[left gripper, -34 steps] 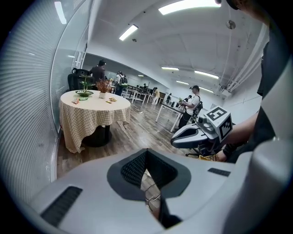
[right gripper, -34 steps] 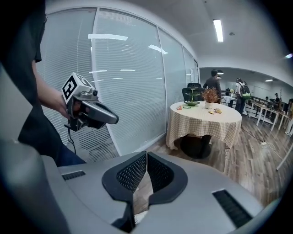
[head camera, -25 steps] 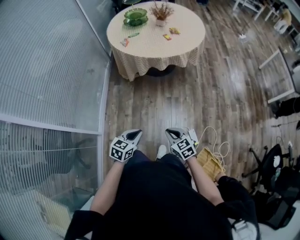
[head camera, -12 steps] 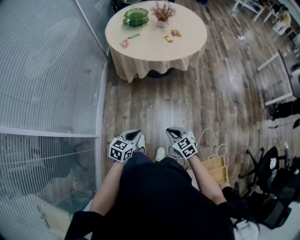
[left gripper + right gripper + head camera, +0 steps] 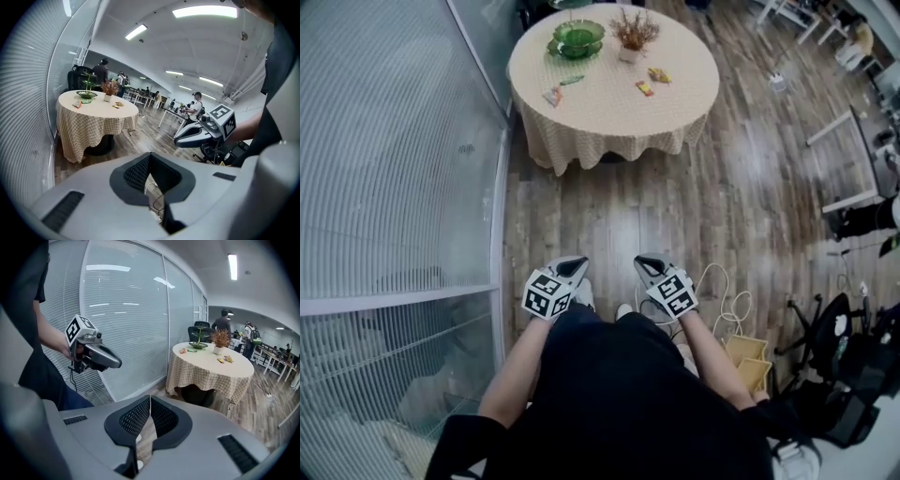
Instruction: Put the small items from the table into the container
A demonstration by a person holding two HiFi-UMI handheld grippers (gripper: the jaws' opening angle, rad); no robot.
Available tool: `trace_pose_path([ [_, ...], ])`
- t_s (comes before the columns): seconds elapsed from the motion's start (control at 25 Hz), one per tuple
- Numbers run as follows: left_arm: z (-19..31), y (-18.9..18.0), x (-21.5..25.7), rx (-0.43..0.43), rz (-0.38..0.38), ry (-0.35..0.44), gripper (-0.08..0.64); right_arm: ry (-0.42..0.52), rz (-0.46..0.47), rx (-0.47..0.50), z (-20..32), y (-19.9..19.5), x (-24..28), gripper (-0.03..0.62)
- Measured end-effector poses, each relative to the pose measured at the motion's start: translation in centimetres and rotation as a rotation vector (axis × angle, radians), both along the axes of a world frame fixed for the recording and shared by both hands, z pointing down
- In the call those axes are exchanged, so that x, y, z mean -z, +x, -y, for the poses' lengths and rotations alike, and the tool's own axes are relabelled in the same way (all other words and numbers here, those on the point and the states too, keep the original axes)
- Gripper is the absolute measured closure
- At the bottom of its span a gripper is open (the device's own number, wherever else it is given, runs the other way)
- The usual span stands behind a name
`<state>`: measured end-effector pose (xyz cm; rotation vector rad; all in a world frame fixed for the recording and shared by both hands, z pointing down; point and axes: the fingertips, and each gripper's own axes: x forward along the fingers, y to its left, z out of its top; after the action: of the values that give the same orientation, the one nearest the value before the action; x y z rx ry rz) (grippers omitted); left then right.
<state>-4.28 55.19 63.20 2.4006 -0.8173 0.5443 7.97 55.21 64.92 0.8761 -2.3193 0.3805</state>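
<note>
Well short of round checked-cloth table (image 5: pixel 609 108); ribbed green bowl (image 5: pixel 578 36) on it, probably glass. On left gripper (image 5: pixel 575 266), right gripper (image 5: pixel 645 263): mesh-faced jaws closed, empty.

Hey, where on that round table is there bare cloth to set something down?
The near half of the table, from the orange packet to the front edge, is bare; so is the right rim beyond the yellow packet. The far side is crowded: green dish and potted plant, with two more packets before the dish.
</note>
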Motion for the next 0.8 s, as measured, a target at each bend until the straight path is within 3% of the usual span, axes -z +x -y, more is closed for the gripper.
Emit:
trace_pose_path([
  [0.44, 5.0, -4.5, -0.8, -0.058, -0.001, 0.008, 0.557, 0.022, -0.012, -0.048, 4.5, -4.3, -0.4, 0.565],
  [0.8, 7.1, -5.6, -1.1, -0.054, -0.002, 0.003, 0.557, 0.016, -0.023, -0.058, 6.3, -5.1, -0.9, 0.565],
])
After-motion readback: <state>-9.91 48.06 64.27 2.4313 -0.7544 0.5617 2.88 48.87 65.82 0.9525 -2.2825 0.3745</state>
